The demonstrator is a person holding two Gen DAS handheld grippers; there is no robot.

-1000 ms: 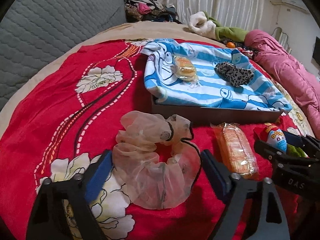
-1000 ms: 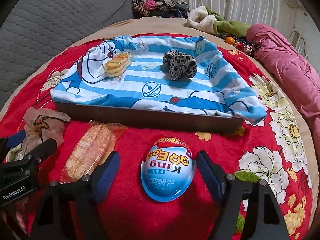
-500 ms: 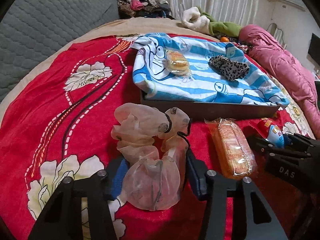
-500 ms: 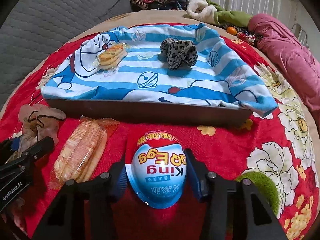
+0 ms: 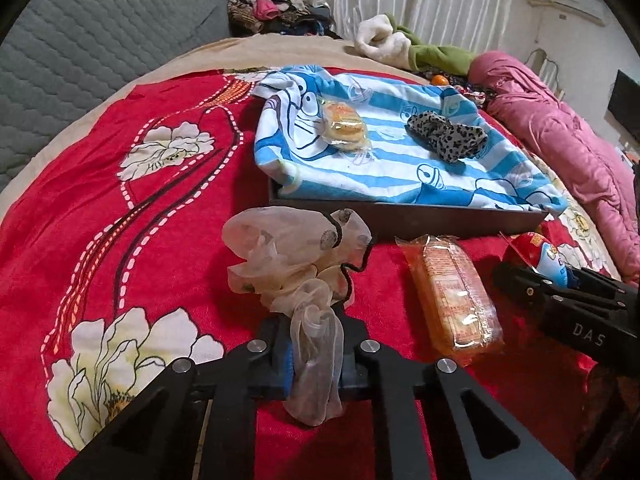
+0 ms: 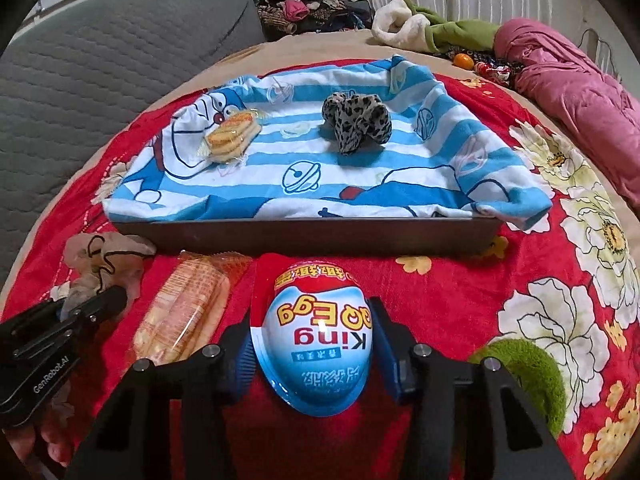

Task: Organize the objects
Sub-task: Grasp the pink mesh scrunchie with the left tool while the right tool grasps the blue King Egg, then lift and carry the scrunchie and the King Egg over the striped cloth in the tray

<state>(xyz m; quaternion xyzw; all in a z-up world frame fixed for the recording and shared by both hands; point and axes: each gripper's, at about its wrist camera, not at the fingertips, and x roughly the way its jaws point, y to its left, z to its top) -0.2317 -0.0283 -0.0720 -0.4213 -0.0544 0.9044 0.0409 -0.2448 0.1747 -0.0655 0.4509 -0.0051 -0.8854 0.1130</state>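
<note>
Two grips: both claws have just closed on their items, where a second ago each stood wide around its target.
Scrunchie: the sheer beige scrunchie point(image 5: 296, 256) lies on the red floral blanket point(image 5: 120, 208), near-left of the tray; its near end is pinched flat.
Left gripper: the left gripper point(image 5: 316, 356) is fully closed on that gathered fabric, the rest of the scrunchie still resting on the blanket.
Egg: the King egg pack point(image 6: 320, 340) sits near the tray's front wall, right of the wrapped biscuit pack point(image 6: 184, 312).
Right gripper: the right gripper point(image 6: 316, 348) has its pads pressed on both sides of the egg.
Tray: the dark tray point(image 6: 320, 236), lined with a blue striped cartoon towel point(image 6: 360, 176), lies beyond; it already holds a small wrapped cake point(image 6: 230, 140) and a leopard-print scrunchie point(image 6: 356, 120).
Meaning: both items look secured, so lifting them over the tray wall is probably next; the biscuit pack remains outside.
</note>
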